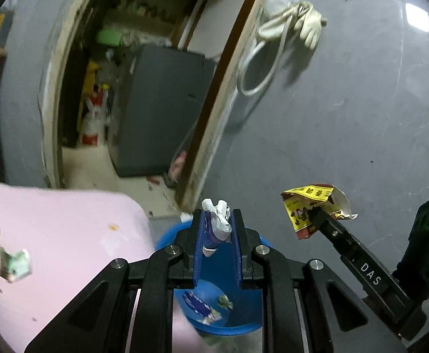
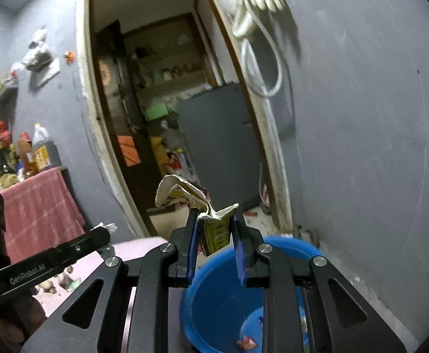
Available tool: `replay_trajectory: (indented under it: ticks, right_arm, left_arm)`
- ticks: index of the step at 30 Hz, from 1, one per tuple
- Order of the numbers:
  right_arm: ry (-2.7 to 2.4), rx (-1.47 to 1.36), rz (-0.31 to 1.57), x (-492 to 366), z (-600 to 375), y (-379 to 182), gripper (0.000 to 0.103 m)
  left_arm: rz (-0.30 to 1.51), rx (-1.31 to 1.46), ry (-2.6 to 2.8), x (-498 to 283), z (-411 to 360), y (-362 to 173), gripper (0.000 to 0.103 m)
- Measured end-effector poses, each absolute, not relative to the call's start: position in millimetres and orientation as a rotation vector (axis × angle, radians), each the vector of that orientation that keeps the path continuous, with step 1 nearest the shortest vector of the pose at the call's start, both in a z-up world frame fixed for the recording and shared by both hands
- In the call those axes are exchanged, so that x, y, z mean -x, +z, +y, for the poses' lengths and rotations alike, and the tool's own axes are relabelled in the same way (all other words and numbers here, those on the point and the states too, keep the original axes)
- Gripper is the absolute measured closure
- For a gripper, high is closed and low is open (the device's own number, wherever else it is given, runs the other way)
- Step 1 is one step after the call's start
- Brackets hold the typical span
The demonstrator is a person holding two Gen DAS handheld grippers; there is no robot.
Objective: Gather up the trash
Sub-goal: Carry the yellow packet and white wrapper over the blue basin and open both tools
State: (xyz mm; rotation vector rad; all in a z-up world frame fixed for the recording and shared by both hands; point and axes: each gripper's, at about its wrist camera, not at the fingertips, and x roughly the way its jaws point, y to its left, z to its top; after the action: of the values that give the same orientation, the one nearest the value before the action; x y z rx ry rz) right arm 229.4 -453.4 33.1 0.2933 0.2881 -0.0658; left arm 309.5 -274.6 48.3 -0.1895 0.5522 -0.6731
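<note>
Both grippers, left (image 1: 216, 229) grasping a crumpled wrapper (image 1: 218, 220) and right (image 2: 214, 229) grasping a yellow carton (image 2: 214, 232), should release directly above the blue bucket (image 2: 285, 247).

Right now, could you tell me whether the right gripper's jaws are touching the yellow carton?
Touching: in the right wrist view the right gripper has its jaws closed against both sides of the yellow carton, held above the blue bucket.

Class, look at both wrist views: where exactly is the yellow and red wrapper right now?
The yellow and red wrapper is pinched in the right gripper, held in the air above the blue bucket; the left wrist view shows it to the right of the left gripper.
</note>
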Motion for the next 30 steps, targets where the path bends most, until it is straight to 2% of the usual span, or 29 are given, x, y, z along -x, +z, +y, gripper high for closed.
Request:
replay_trajectory:
  ticks: [7,11,12,17,27,29,30]
  right_arm:
    - [-0.089,-0.35,0.387,-236.8,-470.9,12.3,0.083]
    - [-0.1,-0.373,0.423,-241.5,-478.0,4.7,0.07]
    - [-0.1,-0.378,0.425,-241.6,-479.1,3.8,0.07]
    - [-0.106,-0.386,0.421,-238.8,-483.0,4.7,0.069]
    - [-0.112,-0.364,0.356,-230.8,-479.2,16.0,0.051]
    - [-0.113,-0.358,0.338,-229.0,-477.7,19.3,0.048]
    - [-0.113,-0.354,0.33,-227.8,-476.9,20.7,0.043]
  left_arm:
    - [0.719,0.256,-0.693,-341.1,-292.9,18.1,0.089]
    - [0.775,0.285,-0.692,-352.4,-297.7,2.2,0.087]
    - [0.789,0.279,-0.689,-354.7,-299.5,-1.3,0.087]
    - [0.799,0.269,-0.682,-356.4,-299.5,-2.7,0.077]
    - [0.763,0.254,-0.66,-344.2,-288.2,6.0,0.063]
    - [0.741,0.255,-0.646,-338.9,-282.1,13.4,0.056]
    - [0.73,0.255,-0.638,-337.6,-280.0,16.7,0.052]
